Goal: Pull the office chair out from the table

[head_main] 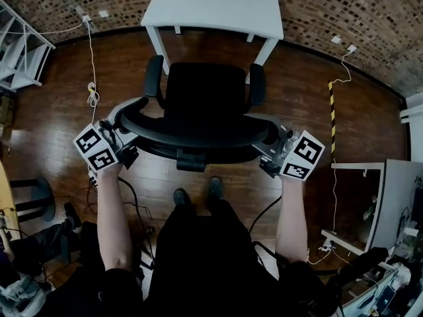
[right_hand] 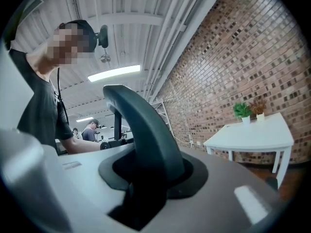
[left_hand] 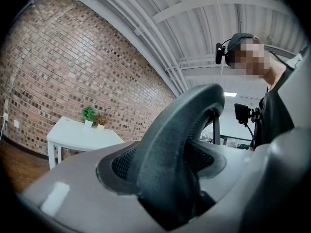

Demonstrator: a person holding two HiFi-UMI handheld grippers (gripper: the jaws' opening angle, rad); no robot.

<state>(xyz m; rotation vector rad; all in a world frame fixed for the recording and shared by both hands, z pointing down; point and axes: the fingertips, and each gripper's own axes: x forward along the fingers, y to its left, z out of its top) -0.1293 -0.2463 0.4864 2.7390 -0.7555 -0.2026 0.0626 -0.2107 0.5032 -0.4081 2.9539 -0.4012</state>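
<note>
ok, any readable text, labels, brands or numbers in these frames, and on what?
No readable text in any view.
On the left marker cube: black-and-white square patterns only, no letters.
On the right marker cube: the same, patterns only.
On the striped strip: yellow and black bars, no wording.
No label shows on the chair or the table.

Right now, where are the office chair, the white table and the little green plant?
office chair (head_main: 201, 91): head view, on the middle of the black seat.
white table (head_main: 211, 5): head view, on a bare part of its top.
green plant (left_hand: 89, 113): left gripper view, on its leaves.
</note>
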